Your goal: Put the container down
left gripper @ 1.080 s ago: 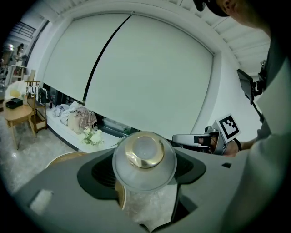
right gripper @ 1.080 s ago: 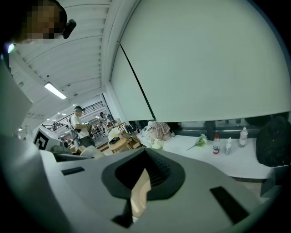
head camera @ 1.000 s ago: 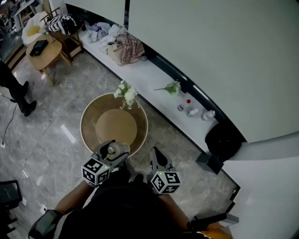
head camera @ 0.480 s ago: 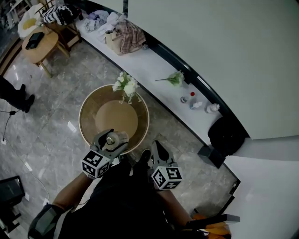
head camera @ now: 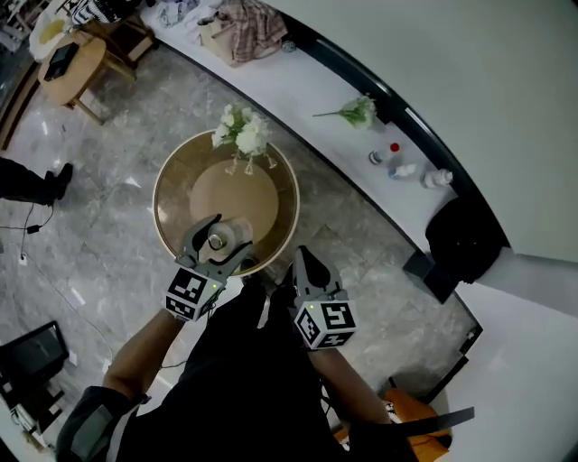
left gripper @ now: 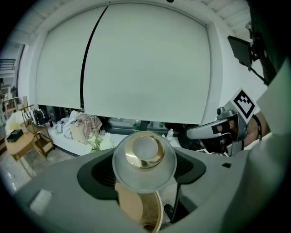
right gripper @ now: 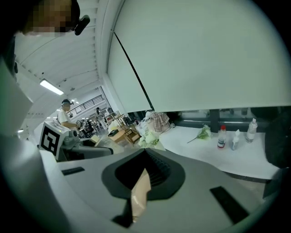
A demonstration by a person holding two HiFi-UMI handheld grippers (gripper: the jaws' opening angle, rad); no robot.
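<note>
The container (head camera: pixel 219 238) is a small clear round jar with a gold ring on top. My left gripper (head camera: pixel 218 235) is shut on it and holds it over the near edge of the round wooden table (head camera: pixel 172 185). In the left gripper view the container (left gripper: pixel 144 159) fills the space between the jaws, with the table below it. My right gripper (head camera: pixel 301 259) is to the right, off the table's rim, its jaws shut to a point with nothing in them. A vase of white flowers (head camera: pixel 240 135) stands at the table's far edge.
A long white ledge (head camera: pixel 307 99) runs along the wall with a flower sprig (head camera: pixel 359 112), small bottles (head camera: pixel 393 155) and bags (head camera: pixel 244 18). A small wooden side table (head camera: pixel 63 63) stands far left. A dark bin (head camera: pixel 465 239) sits right. A person's shoe (head camera: pixel 61 173) shows left.
My left gripper has carried the container forward, from the table's near rim to over its top. The right gripper has followed a little, still shut.
</note>
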